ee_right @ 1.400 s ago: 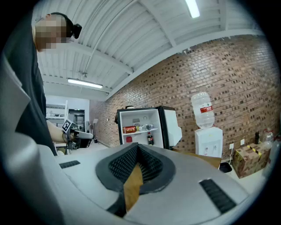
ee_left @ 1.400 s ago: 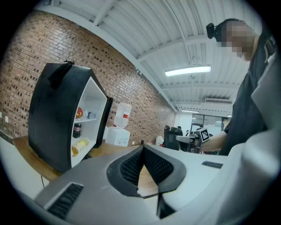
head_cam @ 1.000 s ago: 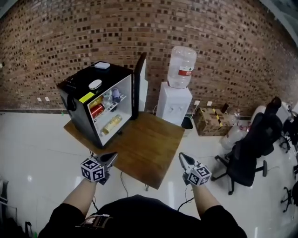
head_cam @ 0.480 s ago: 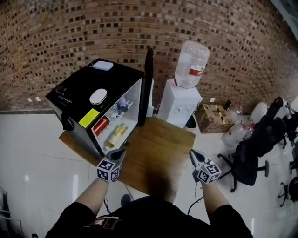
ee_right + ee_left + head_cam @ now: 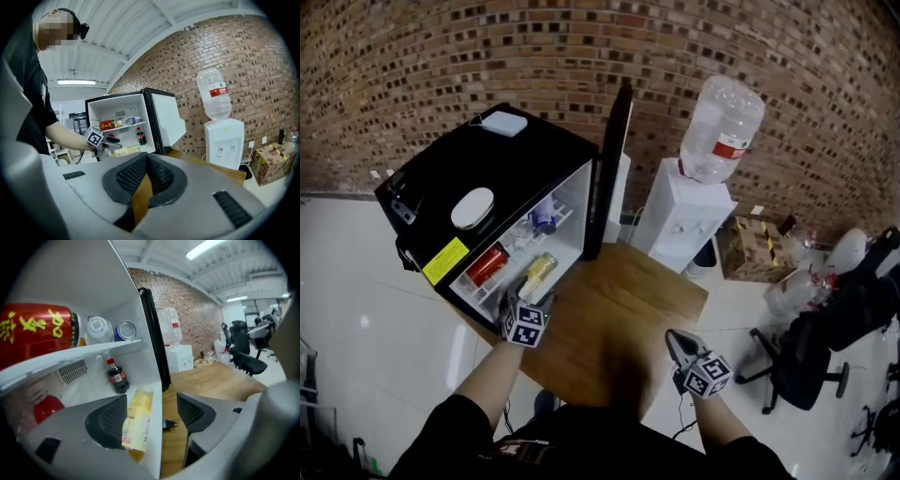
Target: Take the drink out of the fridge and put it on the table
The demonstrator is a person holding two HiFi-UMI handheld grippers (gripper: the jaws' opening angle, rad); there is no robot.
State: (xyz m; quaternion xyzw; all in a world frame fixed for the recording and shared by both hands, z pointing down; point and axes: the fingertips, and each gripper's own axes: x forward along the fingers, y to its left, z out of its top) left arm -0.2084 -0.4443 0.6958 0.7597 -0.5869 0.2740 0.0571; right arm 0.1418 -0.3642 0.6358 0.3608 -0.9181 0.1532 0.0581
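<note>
The black mini-fridge stands open on the wooden table. A yellow bottle lies on its bottom shelf, and a red can lies on the shelf above. My left gripper is at the fridge mouth, and its jaws have just been opening. In the left gripper view the yellow bottle lies just past the left pad, which is not pressing on it. A small cola bottle stands at the back. My right gripper hangs shut and empty at the table's near edge.
The fridge door stands swung out to the right of the opening. A white water dispenser stands behind the table. A cardboard box and black office chairs are on the floor to the right.
My left gripper has moved forward from the table's near edge to the fridge opening, and its jaws have opened. The right gripper has come forward a little and stayed shut.
</note>
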